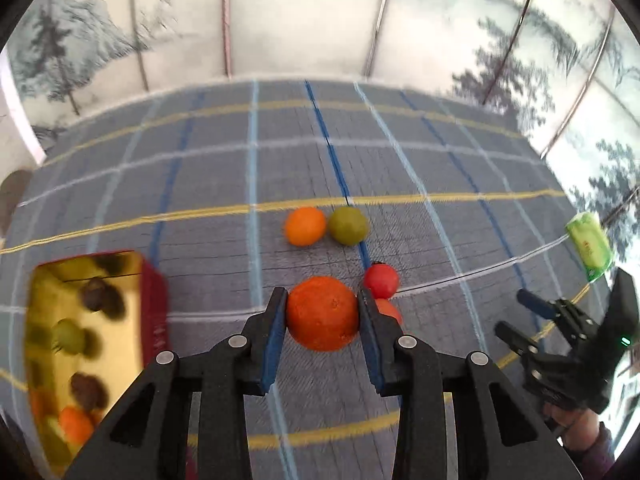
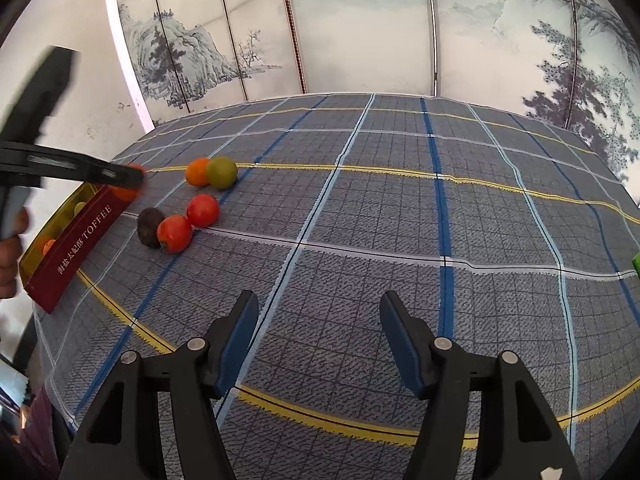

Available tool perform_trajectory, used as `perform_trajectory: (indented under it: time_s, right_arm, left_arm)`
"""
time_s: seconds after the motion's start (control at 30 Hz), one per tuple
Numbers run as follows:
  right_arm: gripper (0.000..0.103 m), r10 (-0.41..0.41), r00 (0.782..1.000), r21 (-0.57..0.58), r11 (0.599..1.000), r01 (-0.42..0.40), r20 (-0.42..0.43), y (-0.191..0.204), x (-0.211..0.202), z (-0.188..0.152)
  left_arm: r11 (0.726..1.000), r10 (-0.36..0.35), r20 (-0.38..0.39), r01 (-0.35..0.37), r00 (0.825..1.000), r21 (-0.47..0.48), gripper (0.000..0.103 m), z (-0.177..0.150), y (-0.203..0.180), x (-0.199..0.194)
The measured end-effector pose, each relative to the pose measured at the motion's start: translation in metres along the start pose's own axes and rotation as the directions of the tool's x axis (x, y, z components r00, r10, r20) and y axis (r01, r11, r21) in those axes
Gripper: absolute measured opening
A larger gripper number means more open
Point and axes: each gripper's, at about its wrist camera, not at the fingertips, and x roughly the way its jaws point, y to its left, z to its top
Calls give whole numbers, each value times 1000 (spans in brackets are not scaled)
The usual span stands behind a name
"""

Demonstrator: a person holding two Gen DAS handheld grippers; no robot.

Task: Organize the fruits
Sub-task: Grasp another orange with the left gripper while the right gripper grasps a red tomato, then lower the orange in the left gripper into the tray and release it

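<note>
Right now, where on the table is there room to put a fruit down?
The checked tablecloth is bare right of the green fruit and in front of the open right gripper. It is crowded on the left: two red fruits, a dark fruit and the toffee box.

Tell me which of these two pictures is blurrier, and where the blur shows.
Left wrist view: motion blur smears the tablecloth lines and the box, while the left gripper and its orange stay sharp. Right wrist view: mostly crisp, only the left gripper streaks at the edge.
</note>
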Motion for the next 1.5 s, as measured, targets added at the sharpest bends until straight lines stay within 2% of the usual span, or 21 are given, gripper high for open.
perform_trajectory:
  time_s: [0.17, 0.27, 0.43, 0.47, 0.53, 0.7, 0.83, 0.93, 1.1, 1.2, 1.27, 1.37, 1.43, 1.5]
  right_arm:
    - [60, -8, 1000, -6, 1000, 8, 1, 2, 0, 0]
    - [58, -4, 1000, -43, 999, 3, -28, 13, 1, 1]
    - [57, 172, 985, -38, 984, -172, -16, 50, -2, 22]
    - [52, 192, 981, -50, 980, -193, -24, 61, 3, 27]
    - [45, 220, 974, -55, 973, -222, -48, 76, 17, 34]
    - [44, 227, 970, -47, 972, -232, -92, 98, 51, 44]
    - [43, 200, 974, -50, 977, -206, -111, 104, 66, 48]
    - [29, 157, 978, -72, 983, -168, -136, 108, 77, 48]
    - [28, 137, 984, -123, 981, -151, -114, 111, 65, 44]
    - [28, 77, 996, -89, 993, -81, -46, 91, 42, 42]
    - [28, 13, 1000, -27, 1000, -13, -13, 66, 31, 40]
    - [28, -81, 997, 16, 997, 81, -16, 37, 28, 32]
    - [28, -83, 996, 74, 994, 85, -19, 19, 25, 28]
    - [28, -105, 994, 83, 991, 105, -6, 13, 21, 28]
  left_arm:
    - [999, 2, 57, 1, 998, -48, 36, -18, 15, -45]
    - [998, 25, 76, -21, 997, -51, 36, -32, 18, -61]
    - [997, 44, 78, -39, 996, -64, 36, -56, 30, -81]
    - [997, 47, 78, -42, 996, -68, 36, -61, 32, -84]
    - [995, 60, 83, -54, 995, -81, 36, -68, 38, -90]
    - [991, 87, 95, -76, 992, -111, 36, -81, 59, -106]
    - [986, 116, 103, -103, 988, -128, 36, -90, 71, -114]
    - [983, 123, 101, -107, 987, -149, 36, -96, 81, -116]
    - [973, 139, 98, -118, 985, -200, 36, -108, 106, -121]
    - [964, 184, 94, -161, 978, -212, 36, -116, 120, -122]
    - [961, 196, 86, -173, 977, -218, 36, -120, 126, -120]
    - [961, 192, 71, -173, 979, -217, 36, -128, 133, -113]
    - [957, 208, 53, -192, 977, -216, 36, -130, 136, -105]
    - [958, 200, 46, -185, 979, -219, 36, -131, 138, -99]
